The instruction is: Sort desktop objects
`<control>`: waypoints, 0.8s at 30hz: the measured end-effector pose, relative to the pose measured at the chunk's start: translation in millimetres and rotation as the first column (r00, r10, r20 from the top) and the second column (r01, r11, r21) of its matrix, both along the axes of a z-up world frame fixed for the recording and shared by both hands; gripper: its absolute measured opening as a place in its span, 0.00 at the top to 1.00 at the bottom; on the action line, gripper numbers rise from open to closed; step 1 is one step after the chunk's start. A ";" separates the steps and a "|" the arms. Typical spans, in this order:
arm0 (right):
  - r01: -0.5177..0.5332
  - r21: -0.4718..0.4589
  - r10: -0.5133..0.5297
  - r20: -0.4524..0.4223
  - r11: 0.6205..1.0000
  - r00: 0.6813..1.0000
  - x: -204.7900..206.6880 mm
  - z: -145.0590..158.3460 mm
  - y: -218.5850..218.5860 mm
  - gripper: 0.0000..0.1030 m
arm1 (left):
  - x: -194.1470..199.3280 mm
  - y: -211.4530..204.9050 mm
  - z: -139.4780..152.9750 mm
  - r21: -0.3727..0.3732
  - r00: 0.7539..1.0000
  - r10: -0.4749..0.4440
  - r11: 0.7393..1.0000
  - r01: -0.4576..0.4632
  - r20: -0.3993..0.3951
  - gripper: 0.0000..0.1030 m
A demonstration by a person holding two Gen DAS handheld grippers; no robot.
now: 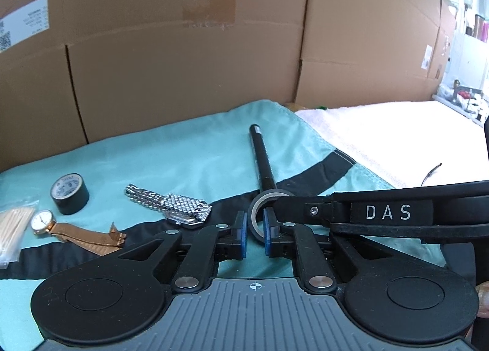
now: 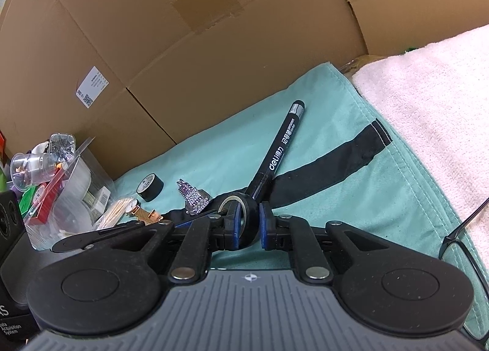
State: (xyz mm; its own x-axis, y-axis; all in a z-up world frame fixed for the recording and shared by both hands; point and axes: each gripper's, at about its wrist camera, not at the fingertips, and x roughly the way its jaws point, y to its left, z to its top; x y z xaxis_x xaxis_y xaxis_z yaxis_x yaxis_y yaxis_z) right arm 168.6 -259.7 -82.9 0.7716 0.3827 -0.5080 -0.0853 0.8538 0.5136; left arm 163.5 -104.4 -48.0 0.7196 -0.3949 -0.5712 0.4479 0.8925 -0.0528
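Two grippers meet on one small roll of black tape at frame centre in both wrist views. Right gripper point(image 2: 247, 224): jaws drawn close, blue pads clamped across the width of the tape roll point(image 2: 244, 213), which stands on edge. Left gripper point(image 1: 254, 227): jaws nearly together, apparently pinching the roll's wall, one pad inside the ring and one outside; tape roll point(image 1: 259, 213) sits between them, with the right gripper's finger reaching in from the right of the frame.

Progress, as a judgement: sorting looks barely begun. Everything else lies loose on the teal cloth point(image 1: 168, 155); no sorted group is evident.

Still to sort:
- black marker point(image 2: 281, 143), running from the roll toward upper centre, its near end touching or just behind the roll
- silver watch point(image 1: 171, 204), left of centre
- rose-gold watch point(image 1: 61, 225), lower left
- second, larger tape roll point(image 1: 69, 193), left
- packet of cotton swabs point(image 1: 12, 228), far left edge
- glasses point(image 2: 464, 247), lower right of the right wrist view

Surroundings: cardboard boxes point(image 1: 183, 60) wall off the back; white towel point(image 2: 428, 100) at right; clear container of clutter point(image 2: 61, 186) at left.

Obstruction: marker and silver watch crowd the held roll; lifting could nudge either
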 end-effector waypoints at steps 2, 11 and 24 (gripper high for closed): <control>-0.009 -0.013 0.009 0.010 1.000 1.000 -2.1 4.3 3.1 0.85 | -5.1 2.1 3.0 0.002 1.000 0.006 1.000 -0.006 0.020 0.94; -0.021 -0.021 0.022 0.057 1.000 0.998 -33.4 32.2 12.9 0.85 | -40.4 15.5 30.0 -0.039 0.998 0.032 0.999 -0.030 0.051 0.94; -0.097 -0.064 0.102 0.082 0.993 0.991 -78.8 49.7 59.9 0.84 | -105.6 58.7 44.9 -0.053 0.991 0.108 0.993 -0.104 0.074 0.92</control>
State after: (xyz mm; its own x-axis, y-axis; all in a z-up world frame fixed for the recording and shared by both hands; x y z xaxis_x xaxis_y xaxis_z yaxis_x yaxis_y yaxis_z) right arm 89.8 -199.8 -33.2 0.7723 0.4309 -0.4668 -0.2127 0.8677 0.4492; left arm 57.9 -45.7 -3.1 0.7999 -0.3402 -0.4943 0.3551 0.9324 -0.0670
